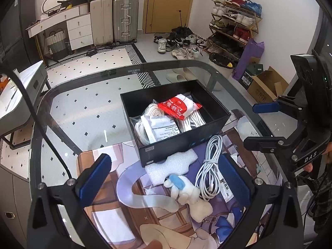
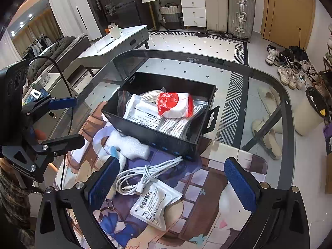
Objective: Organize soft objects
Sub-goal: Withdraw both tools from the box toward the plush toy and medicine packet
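Both grippers tilt down over the glass surface [image 1: 62, 108]. The left gripper [image 1: 166, 178] has its jaws spread wide and empty above the plush toy [image 1: 193, 195] at lower centre. The right gripper [image 2: 174, 178] is likewise released, framing the white cable [image 2: 143, 176] and medicine packet [image 2: 155, 205]. The black box [image 2: 157, 132] at centre holds bagged items; the left pad hides part of the toy.
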### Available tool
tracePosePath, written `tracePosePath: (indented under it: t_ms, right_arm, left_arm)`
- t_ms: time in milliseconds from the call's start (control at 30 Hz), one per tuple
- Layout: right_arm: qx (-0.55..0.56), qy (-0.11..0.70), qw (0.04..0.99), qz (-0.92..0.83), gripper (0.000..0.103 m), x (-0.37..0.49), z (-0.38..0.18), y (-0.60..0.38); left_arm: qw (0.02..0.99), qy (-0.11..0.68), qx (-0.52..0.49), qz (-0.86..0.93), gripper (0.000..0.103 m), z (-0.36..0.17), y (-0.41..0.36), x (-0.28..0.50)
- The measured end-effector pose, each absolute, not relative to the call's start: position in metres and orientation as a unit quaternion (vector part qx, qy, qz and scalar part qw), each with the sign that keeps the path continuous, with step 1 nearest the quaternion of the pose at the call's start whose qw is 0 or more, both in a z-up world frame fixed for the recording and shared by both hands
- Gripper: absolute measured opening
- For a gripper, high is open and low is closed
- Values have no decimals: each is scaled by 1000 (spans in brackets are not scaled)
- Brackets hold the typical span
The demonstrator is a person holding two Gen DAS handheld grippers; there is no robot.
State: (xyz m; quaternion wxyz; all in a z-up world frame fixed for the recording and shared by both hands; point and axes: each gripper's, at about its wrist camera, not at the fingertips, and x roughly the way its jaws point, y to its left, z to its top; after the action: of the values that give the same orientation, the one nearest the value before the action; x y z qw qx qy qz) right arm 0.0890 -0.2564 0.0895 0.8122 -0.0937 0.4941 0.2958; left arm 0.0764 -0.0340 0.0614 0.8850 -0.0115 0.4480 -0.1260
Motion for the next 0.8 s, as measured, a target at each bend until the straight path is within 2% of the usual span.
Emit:
tracePosePath:
  t_ms: [300, 800]
  right_arm:
    - [-83, 518, 799, 293, 102, 71, 66, -261]
    - [-77, 583, 751, 300, 102, 53, 27, -256]
  left_arm:
    - [870, 476, -22, -131, 103, 39, -40, 69]
    - [823, 545, -100, -122, 103, 1, -39, 71]
